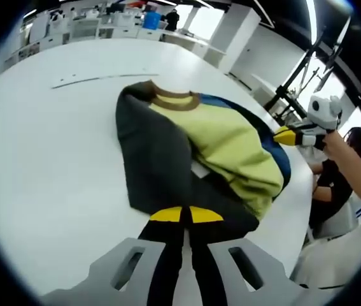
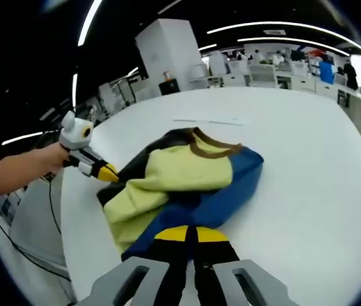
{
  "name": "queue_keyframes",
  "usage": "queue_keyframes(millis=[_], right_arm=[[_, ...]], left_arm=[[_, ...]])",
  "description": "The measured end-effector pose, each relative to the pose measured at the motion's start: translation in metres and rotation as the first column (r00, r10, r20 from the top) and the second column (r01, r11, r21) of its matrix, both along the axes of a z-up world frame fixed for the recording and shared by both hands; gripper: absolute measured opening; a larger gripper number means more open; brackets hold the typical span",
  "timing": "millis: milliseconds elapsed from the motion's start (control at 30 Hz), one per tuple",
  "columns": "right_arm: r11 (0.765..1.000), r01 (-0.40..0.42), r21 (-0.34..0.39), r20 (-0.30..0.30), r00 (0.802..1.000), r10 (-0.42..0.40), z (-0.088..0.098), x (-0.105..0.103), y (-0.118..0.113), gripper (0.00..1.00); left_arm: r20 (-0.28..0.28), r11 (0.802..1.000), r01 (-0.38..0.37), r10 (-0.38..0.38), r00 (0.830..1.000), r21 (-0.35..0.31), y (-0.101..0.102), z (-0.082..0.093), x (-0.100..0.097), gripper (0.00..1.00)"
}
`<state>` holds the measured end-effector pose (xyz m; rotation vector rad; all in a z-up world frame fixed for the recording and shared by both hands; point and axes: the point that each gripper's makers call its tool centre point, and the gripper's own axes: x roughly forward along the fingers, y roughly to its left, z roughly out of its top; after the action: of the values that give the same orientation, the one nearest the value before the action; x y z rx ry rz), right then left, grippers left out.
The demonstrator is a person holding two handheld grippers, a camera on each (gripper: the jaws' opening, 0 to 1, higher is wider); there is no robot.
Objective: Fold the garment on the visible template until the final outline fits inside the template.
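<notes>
I have the left gripper pinched shut on the dark hem of the garment, the right gripper pinched on its blue edge. It lies mid-table; I should carry both toward twelve o'clock, evenly.

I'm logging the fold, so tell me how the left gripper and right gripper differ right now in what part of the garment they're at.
The left gripper sits at the garment's dark grey side; the right gripper sits at its blue side. The left gripper's view shows grey cloth nearest, the right gripper's shows blue and yellow. Both have yellow-tipped jaws pressed together at the cloth edge, apparently pinching it.
</notes>
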<state>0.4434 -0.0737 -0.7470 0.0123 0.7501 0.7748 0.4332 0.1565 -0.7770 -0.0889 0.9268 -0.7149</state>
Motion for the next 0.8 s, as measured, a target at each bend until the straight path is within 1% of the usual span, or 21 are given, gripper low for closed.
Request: queue_keyframes(millis=[300, 500, 800], right_arm=[[0.998, 0.036, -0.042, 0.013, 0.999, -0.036, 0.002, 0.012, -0.025, 0.00], [0.995, 0.067, -0.069, 0.011, 0.998, -0.066, 0.001, 0.019, -0.043, 0.00], [0.988, 0.095, -0.125, 0.010, 0.995, -0.095, -0.001, 0.033, -0.066, 0.00]], left_arm=[[0.012, 0.999, -0.030, 0.030, 0.999, 0.014, 0.019, 0.007, 0.007, 0.00], [0.020, 0.998, -0.053, 0.052, 0.998, 0.024, 0.032, 0.010, 0.008, 0.00], [0.020, 0.994, -0.105, 0.104, 0.994, 0.038, 0.059, 0.014, 0.010, 0.00]])
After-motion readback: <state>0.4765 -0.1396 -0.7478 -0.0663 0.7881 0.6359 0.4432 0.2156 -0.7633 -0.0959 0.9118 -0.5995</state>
